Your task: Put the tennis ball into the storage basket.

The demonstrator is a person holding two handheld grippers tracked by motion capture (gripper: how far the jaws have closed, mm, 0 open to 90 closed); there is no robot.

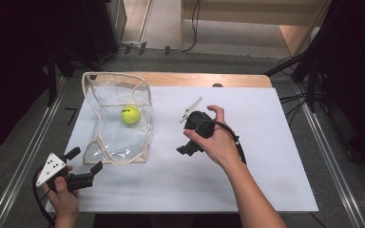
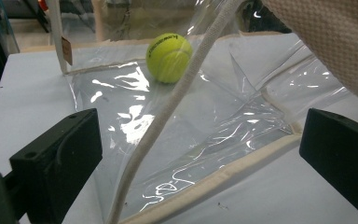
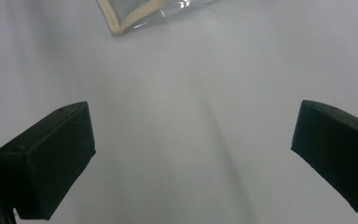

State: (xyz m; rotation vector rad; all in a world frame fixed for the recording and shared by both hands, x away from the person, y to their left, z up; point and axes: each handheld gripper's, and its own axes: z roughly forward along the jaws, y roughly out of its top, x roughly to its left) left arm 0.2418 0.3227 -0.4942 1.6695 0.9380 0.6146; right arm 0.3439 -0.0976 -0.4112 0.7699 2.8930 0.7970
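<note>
On a white table cover, seen from the high view, a clear plastic bag with cream fabric trim lies toward the left, its mouth propped open. A yellow-green tennis ball sits inside it, near the far end. The left gripper rests low at the near left corner, jaws spread wide and empty, aimed at the bag's near edge and just short of it. The right gripper hangs over the middle of the table, well apart from the bag, jaws pointing down and toward the person.

In the left gripper view, the two black jaws stand far apart with nothing between them. Just ahead lies the bag's trimmed near edge, and a cream cord-like seam rises diagonally through the clear film. The ball rests beyond, on the bag's glossy, creased floor. A good grip would likely close on the stiff fabric trim rather than the slippery film, so the bag does not slide or crumple.

In the right gripper view, the jaws are also wide open and hold nothing, above bare white surface, with a corner of the bag at the top edge.
</note>
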